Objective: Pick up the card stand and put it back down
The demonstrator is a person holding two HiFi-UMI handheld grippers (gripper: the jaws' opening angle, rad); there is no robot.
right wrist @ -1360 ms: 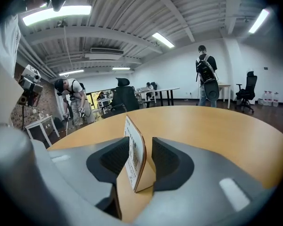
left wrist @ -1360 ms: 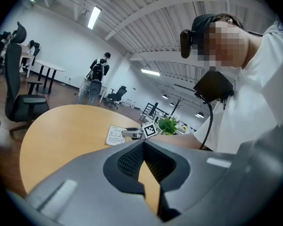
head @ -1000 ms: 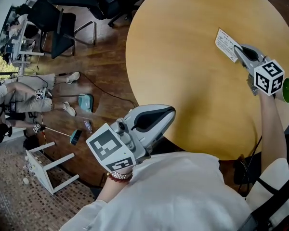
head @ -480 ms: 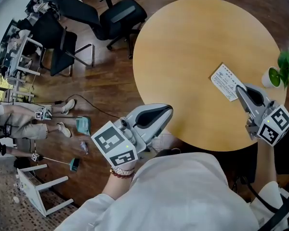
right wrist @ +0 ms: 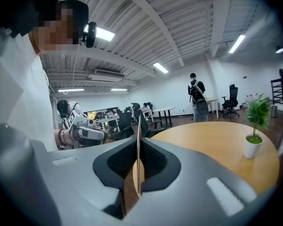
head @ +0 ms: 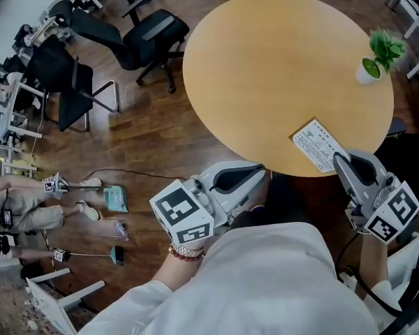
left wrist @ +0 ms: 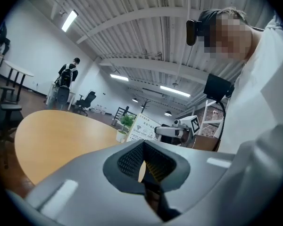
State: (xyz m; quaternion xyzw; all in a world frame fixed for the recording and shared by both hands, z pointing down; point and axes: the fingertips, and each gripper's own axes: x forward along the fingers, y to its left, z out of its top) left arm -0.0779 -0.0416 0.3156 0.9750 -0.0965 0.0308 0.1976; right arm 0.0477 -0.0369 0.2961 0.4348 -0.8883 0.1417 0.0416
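The card stand (head: pixel 318 145) is a white printed card. My right gripper (head: pixel 337 158) is shut on its near edge and holds it in the air over the near rim of the round wooden table (head: pixel 265 68). In the right gripper view the card (right wrist: pixel 138 140) shows edge-on, clamped between the pads of that gripper (right wrist: pixel 138 173). My left gripper (head: pixel 262 167) hangs shut and empty off the table's near edge, beside my body. The left gripper view looks past its own jaws (left wrist: pixel 144 166) at the lifted card (left wrist: pixel 146 127).
A small potted plant (head: pixel 377 54) stands at the table's far right. Black office chairs (head: pixel 143 33) stand on the wooden floor to the left. Farther left a person (head: pixel 21 208) sits on the floor beside an overturned white stool (head: pixel 63 299). A person with a backpack (right wrist: pixel 198 98) stands beyond the table.
My right gripper has drawn the card back toward me and lifted it, from mid-table to the near rim. The left gripper has shifted right. The whole view has pulled back from the table.
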